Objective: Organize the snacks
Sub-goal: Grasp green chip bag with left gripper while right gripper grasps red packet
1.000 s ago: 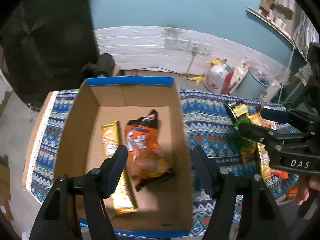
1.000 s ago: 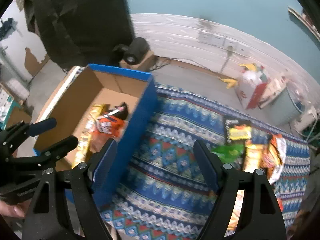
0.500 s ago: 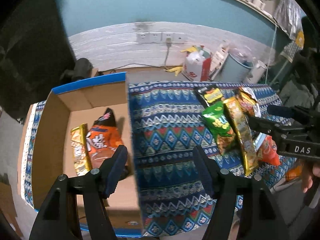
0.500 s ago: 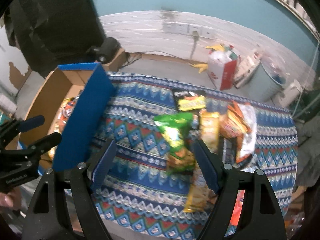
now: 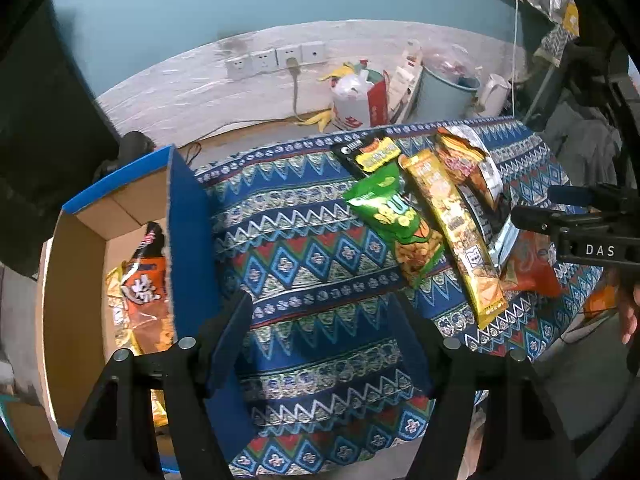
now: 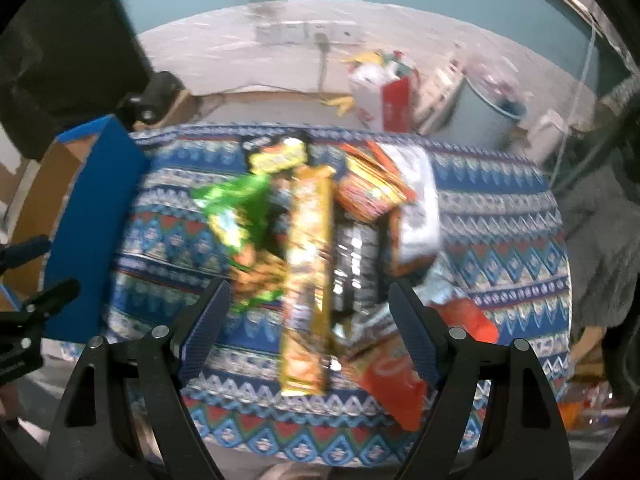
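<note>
Both grippers hang empty over the patterned cloth (image 5: 304,240), jaws spread wide. The right gripper (image 6: 310,328) sits low in its own view with the heap of snacks between and beyond its fingers; the left gripper (image 5: 320,336) hovers at the bottom of its view, over bare cloth beside the cardboard box (image 5: 72,280).

The step in hand looks like choosing the next packet. The long yellow packet (image 6: 308,280) lies on top, running lengthwise toward the right gripper — probably the easiest pick, provided the jaws close across its narrow width, not along it. The green bag (image 5: 394,220) to its left overlaps it slightly and may drag along if the grip lands too far left.

The box occupies the left of the frame in the left wrist view, already holding an orange bag (image 5: 148,284) and something yellow beneath it. Its blue side wall (image 5: 188,248) stands tall between pile and interior, so a carried packet likely has to rise over that edge. An open band of cloth lies between box and pile — good room to travel. The pile's lower end, where the red bag (image 6: 396,384) lies, sits near the cloth's near edge.
</note>
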Demonstrator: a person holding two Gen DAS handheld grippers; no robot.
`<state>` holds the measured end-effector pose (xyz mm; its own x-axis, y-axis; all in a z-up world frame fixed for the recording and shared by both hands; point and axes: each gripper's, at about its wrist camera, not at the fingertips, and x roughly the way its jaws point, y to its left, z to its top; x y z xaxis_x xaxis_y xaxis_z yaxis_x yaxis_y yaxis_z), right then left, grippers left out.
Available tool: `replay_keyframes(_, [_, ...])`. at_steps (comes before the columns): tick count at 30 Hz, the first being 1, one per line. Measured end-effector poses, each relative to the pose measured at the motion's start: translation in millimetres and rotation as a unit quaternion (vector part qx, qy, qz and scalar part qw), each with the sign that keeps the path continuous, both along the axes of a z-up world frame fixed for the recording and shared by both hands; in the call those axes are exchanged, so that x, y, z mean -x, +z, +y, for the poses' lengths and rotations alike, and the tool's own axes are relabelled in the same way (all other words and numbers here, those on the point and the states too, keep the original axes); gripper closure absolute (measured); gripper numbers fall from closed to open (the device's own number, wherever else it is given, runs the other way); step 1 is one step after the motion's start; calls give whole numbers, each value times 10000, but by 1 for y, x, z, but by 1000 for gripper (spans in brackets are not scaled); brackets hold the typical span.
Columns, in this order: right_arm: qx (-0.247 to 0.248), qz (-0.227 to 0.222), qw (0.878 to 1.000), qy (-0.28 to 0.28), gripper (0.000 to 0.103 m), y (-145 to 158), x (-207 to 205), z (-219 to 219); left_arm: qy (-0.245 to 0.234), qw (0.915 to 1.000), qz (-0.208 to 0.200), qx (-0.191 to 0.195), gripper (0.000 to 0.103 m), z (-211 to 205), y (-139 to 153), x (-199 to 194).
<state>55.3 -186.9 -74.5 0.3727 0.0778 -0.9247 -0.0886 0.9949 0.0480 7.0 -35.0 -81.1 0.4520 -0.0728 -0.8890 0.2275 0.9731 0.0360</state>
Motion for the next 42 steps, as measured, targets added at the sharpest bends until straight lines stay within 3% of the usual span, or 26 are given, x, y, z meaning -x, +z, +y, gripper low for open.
replay_keyframes(13, [242, 744, 9932, -865, 22, -59, 15, -73, -179, 9989, 430, -84, 31, -37, -34, -13])
replay_keyframes(21, [174, 1218, 9854, -1178, 22, -98, 8, -95, -41, 9976, 666, 168, 31, -53, -45, -36])
replay_keyframes(30, [479, 1192, 9812, -1442, 22, -103, 11, -132, 330, 9934, 956, 538, 30, -60, -62, -67])
replay_keyframes(34, [-42, 993, 9812, -1654, 21, -98, 10, -146, 589, 9890, 1073, 828, 30, -62, -69, -81])
replay_keyframes(42, [-246, 1228, 9775, -1699, 21, -128, 5, -156, 975, 9815, 1203, 1128, 25, -73, -82, -106])
